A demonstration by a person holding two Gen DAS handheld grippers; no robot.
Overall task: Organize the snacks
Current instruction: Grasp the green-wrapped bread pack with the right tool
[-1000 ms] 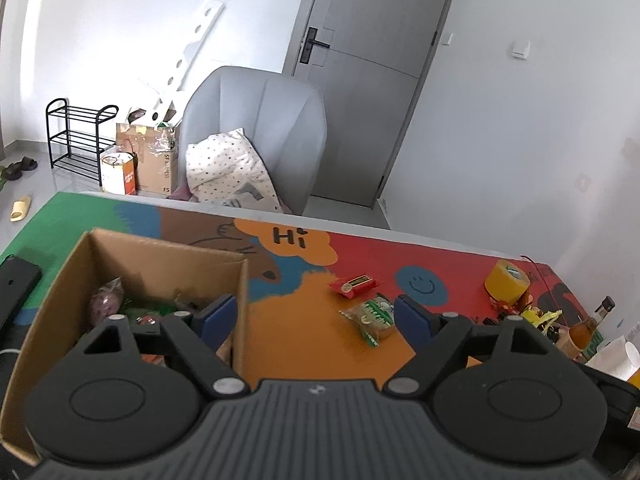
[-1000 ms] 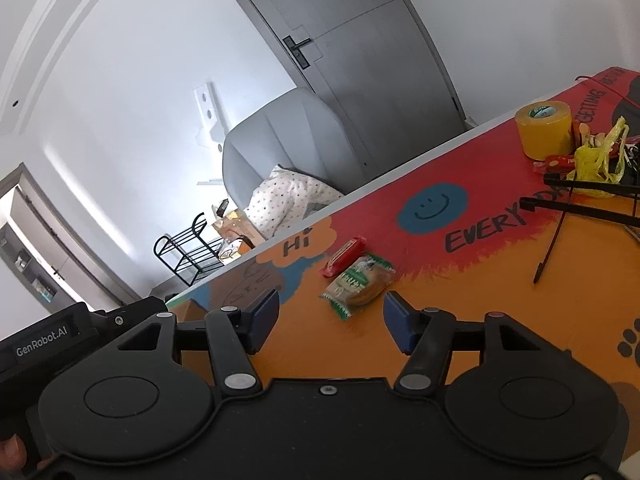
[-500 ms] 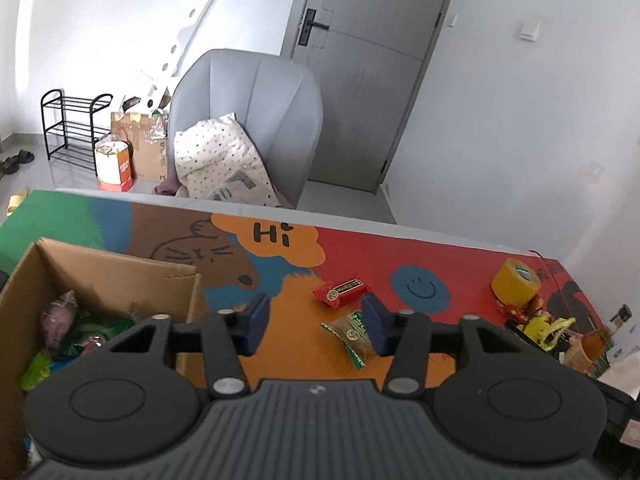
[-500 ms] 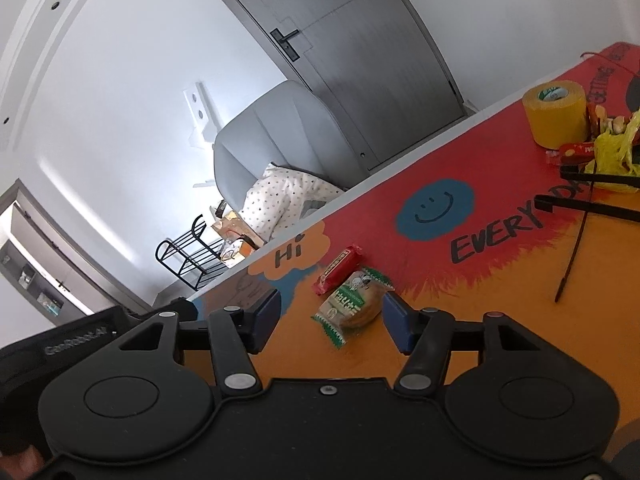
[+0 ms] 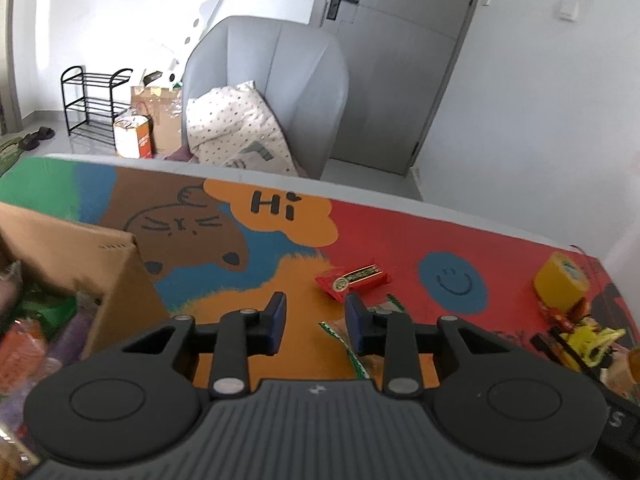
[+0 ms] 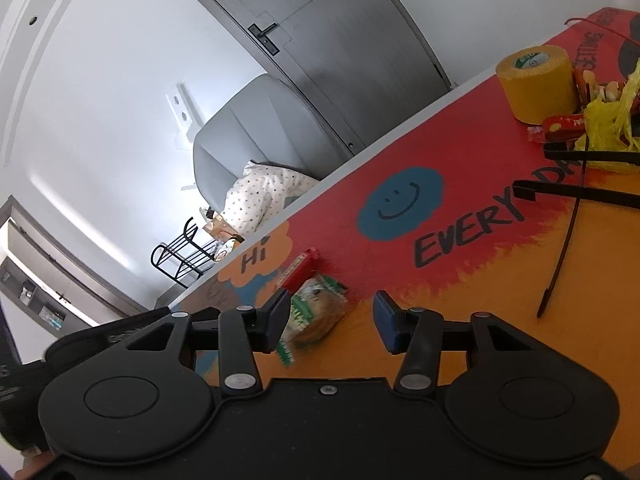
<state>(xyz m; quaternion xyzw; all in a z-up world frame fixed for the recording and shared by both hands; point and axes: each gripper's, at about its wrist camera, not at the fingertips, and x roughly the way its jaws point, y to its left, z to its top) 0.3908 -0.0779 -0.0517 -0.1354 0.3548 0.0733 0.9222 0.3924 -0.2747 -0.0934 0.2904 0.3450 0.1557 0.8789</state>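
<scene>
On the painted counter (image 5: pixel 400 236), a red snack bar (image 5: pixel 353 278) and a green-edged biscuit pack (image 6: pixel 316 312) are seen lying side by side, touching or nearly so, near the orange "Hi" cloud. From the left wrist view, the left tongs (image 5: pixel 314 316) are held just short of the red bar, which lies a little beyond and slightly right of the fingertips; the biscuit pack is partly hidden under the right-hand finger. The jaws of the left tongs have just been closing and are now narrowed, with only bare counter between the pads, so nothing is grasped. From the right wrist view, the right tongs (image 6: pixel 330 314) are placed over the biscuit pack, which lies between the fingers but close to the left-hand pad; whether that pad touches it cannot be told, and a clear gap is left at the other side. Its jaws have also just been closing, yet the pack is not clamped. A cardboard box (image 5: pixel 120 280) holding bagged snacks is seen at the left, and a yellow tape roll (image 6: pixel 536 76) stands well apart at the right.
</scene>
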